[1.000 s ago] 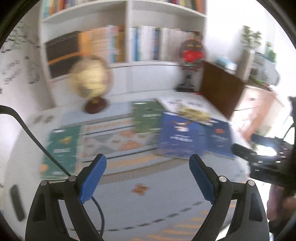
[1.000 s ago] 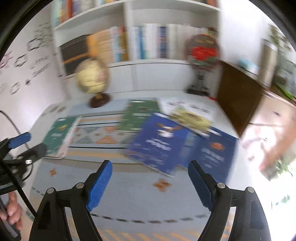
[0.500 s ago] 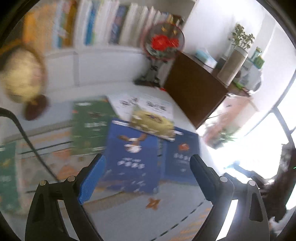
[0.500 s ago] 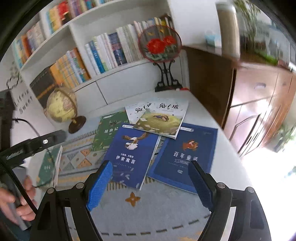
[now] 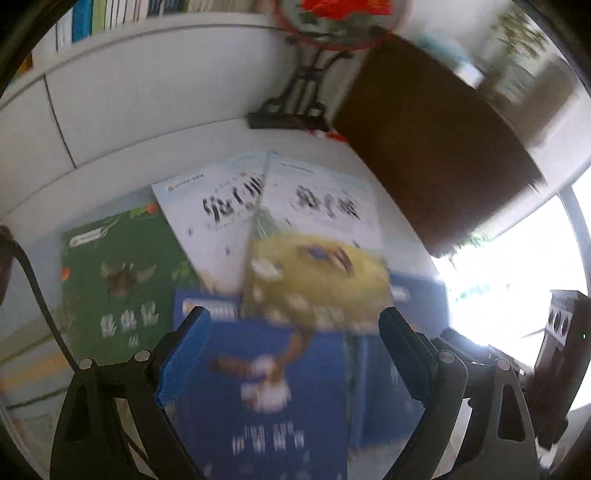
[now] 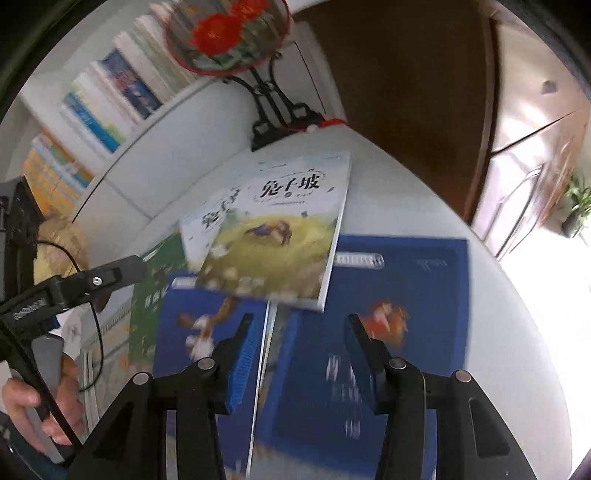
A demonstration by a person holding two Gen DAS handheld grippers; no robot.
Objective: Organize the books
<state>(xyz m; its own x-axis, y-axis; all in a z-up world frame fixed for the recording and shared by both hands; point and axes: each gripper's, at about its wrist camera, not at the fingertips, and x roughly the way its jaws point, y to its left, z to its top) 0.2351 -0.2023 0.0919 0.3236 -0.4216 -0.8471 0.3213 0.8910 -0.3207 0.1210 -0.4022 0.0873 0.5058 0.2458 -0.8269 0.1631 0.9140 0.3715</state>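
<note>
Several books lie overlapping on the white table. A yellow meadow book [image 6: 273, 236] lies on top of a white book [image 6: 201, 221], a blue eagle book [image 6: 199, 332] and a second blue book [image 6: 402, 295]. A green book [image 6: 155, 291] lies to the left. My right gripper [image 6: 299, 343] hovers over the seam between the two blue books, its jaws closing with nothing held between them. My left gripper [image 5: 295, 336] stands open above the blue eagle book [image 5: 273, 387], just short of the yellow book [image 5: 317, 266]. Nothing is between its pads. The green book [image 5: 122, 280] lies at its left.
A round fan ornament with red flowers [image 6: 229, 33] on a black stand [image 5: 295, 107] stands behind the books. A brown cabinet [image 5: 436, 147] borders the table on the right. Shelves of books [image 6: 110, 96] and a globe [image 6: 59, 243] are at the back left. A hand [image 6: 22, 398] holds the left gripper.
Both grippers have come down and forward towards the book pile, which now fills the views. The right gripper's jaws have narrowed and its view has rolled. The left jaws stay wide.
</note>
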